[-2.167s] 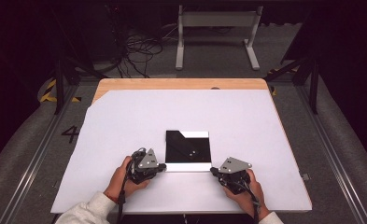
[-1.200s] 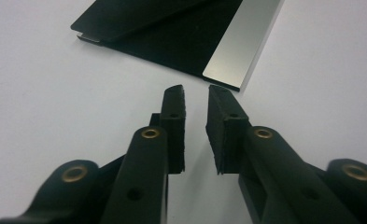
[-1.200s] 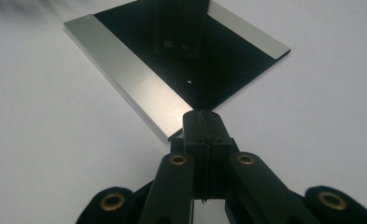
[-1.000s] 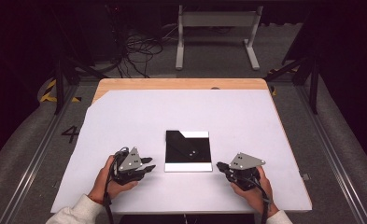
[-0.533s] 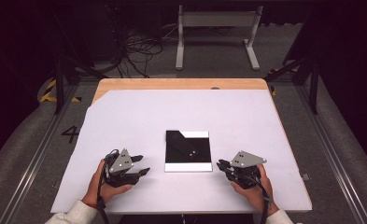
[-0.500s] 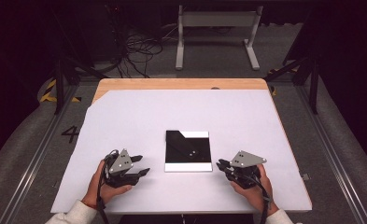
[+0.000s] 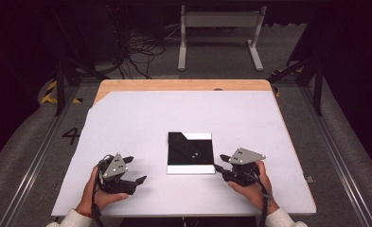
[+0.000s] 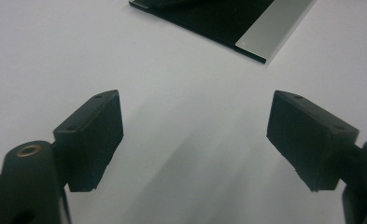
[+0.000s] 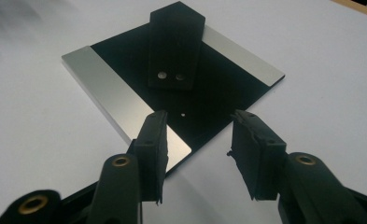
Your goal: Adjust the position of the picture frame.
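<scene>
High view: my left gripper [image 7: 135,171] and right gripper [image 7: 218,164] have both just been opening, nothing between them. I judge the flat black-and-silver square plate [image 7: 190,152], near the table's [image 7: 141,113] front edge, already released.

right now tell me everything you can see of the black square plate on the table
The black square plate is thin, flat and glossy, with a silvery strip along its near edge and another at a far corner. It lies flat on the white table. A black block with two small metal dots on its face stands on it. The right hand-held gripper has its open jaws at the plate's corner; whether they touch it is unclear.
</scene>
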Available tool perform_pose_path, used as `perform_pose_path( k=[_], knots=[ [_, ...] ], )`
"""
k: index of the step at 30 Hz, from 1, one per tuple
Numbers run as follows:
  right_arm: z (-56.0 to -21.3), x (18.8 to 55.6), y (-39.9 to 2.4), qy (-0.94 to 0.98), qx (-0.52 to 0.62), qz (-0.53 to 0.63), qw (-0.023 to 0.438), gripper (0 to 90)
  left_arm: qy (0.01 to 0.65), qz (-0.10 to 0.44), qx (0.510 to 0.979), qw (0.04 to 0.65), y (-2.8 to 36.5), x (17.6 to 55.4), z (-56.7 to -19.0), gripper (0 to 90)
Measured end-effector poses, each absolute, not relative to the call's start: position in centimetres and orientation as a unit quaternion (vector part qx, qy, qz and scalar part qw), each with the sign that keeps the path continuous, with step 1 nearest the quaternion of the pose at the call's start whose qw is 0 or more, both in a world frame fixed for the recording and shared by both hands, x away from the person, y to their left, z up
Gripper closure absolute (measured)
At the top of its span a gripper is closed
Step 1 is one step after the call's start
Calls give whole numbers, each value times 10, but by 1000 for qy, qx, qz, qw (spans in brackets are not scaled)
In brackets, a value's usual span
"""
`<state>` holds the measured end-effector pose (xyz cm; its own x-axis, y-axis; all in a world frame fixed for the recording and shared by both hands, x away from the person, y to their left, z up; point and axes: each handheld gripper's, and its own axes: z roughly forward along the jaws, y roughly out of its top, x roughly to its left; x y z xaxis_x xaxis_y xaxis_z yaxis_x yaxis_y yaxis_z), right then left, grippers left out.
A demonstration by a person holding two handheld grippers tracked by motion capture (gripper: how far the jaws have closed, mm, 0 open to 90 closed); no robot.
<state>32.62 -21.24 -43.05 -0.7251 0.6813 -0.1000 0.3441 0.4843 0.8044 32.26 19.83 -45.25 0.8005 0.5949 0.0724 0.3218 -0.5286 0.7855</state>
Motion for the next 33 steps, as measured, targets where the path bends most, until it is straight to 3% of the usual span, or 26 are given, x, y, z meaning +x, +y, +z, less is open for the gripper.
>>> perform_pose_path(
  k=[4,28,30,33],
  knots=[
    [-427,330,-211,836,304,406,210,525,273,174,857,402,203,319,-454,134],
    [-429,364,-167,849,287,403,185,449,272,170,863,390,204,322,-462,115],
    [-429,365,-167,848,290,404,183,445,268,167,864,392,201,324,-461,127],
    [-430,364,-168,848,287,405,185,464,266,166,859,404,198,330,-456,230]
  ],
)
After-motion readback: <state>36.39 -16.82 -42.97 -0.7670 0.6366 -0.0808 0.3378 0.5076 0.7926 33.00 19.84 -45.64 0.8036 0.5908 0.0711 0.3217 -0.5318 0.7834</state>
